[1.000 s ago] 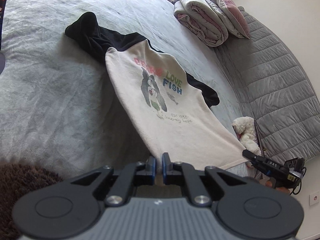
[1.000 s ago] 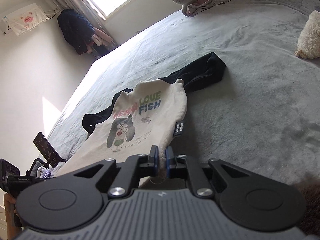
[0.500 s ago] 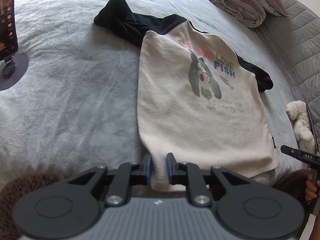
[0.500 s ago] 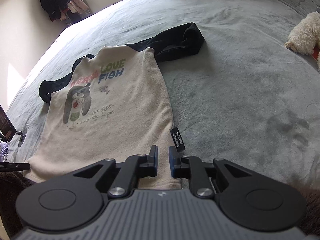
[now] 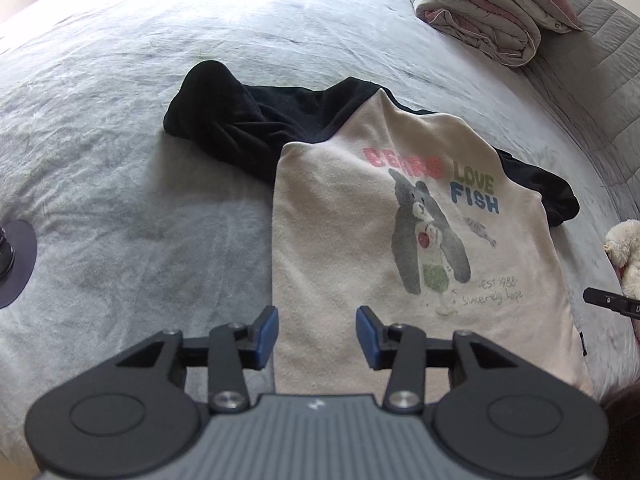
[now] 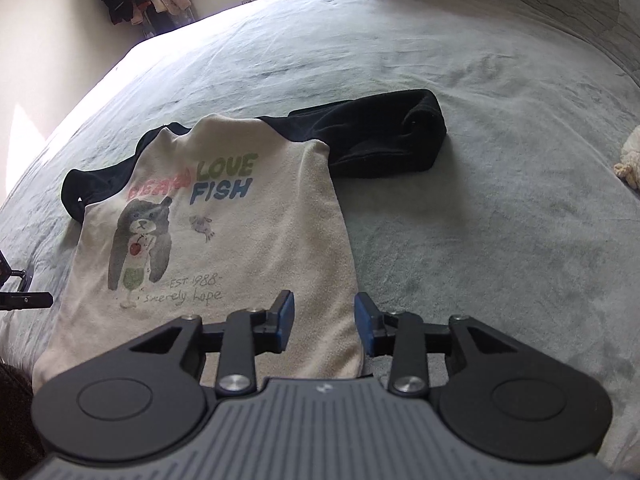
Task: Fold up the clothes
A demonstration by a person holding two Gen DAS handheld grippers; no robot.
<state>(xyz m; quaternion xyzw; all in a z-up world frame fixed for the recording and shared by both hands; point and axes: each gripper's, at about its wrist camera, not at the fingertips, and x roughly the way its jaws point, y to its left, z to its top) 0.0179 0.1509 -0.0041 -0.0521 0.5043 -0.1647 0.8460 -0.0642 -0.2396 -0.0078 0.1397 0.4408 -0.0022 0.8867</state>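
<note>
Left wrist view first: the left claw [image 5: 317, 332] is spread wide with nothing between its blue pads [image 5: 267, 331], hanging just over the near left corner of the shirt [image 5: 400, 264], whose hem runs under the claw's body. In the right wrist view the right claw [image 6: 324, 322] is likewise released and empty, its pads straddling the shirt's near right edge without pinching it.

Outward from both claws, the cream shirt lies face up and smoothed flat on the grey bed [image 5: 140, 208], its bear print and lettering showing, hem toward the person and collar away. One black sleeve [image 5: 236, 128] is bunched out to the left; the other sleeve [image 6: 384, 136] lies out to the right. Neither is tucked over the body, and no crease crosses the body. A folded quilt [image 5: 476, 12] sits far up the bed, and a plush toy [image 5: 624, 256] lies off to the right, well apart from the shirt.

By my reading, the spreading-out step looks settled, with the shirt laid flat and both claws let go of the hem. The folding proper appears to be what remains: likely a sleeve or a side edge needs pinching and carrying across the body. That calls for a low, shallow pinch on the cloth alone, without gathering the bed cover beneath.
</note>
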